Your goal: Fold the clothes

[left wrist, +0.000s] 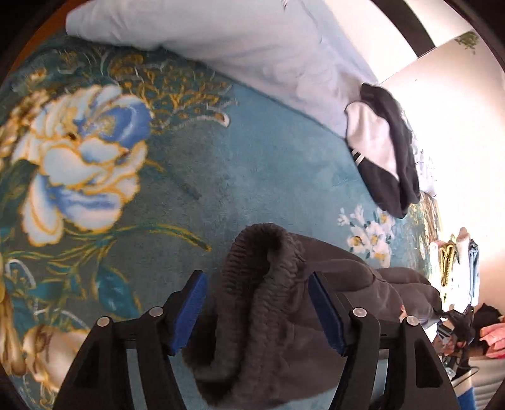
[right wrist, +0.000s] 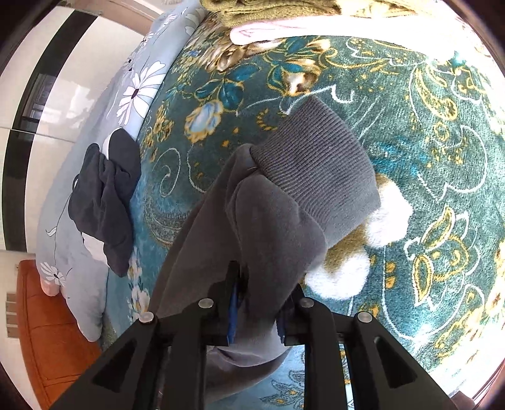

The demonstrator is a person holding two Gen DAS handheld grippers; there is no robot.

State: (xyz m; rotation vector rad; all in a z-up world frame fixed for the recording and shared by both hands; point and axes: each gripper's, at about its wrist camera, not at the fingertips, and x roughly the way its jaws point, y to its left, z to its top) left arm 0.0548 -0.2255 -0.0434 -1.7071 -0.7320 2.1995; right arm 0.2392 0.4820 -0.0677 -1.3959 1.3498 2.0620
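Observation:
A grey fleece garment (left wrist: 284, 302) with a ribbed cuff lies on a teal floral blanket (left wrist: 221, 164). My left gripper (left wrist: 257, 306) stands wide open with the ribbed end of the garment between its blue pads, not pressed. My right gripper (right wrist: 257, 302) is shut on the grey garment (right wrist: 262, 227); its ribbed cuff (right wrist: 318, 161) sticks out ahead of the fingers over the blanket (right wrist: 426, 157).
A dark and white garment (left wrist: 385, 148) lies at the blanket's edge against a pale blue floral pillow (left wrist: 221, 34); both also show in the right wrist view (right wrist: 104, 202) (right wrist: 91, 151). Folded olive and pink cloths (right wrist: 284, 19) lie at the far end. An orange wooden surface (right wrist: 53, 325) is beside the bed.

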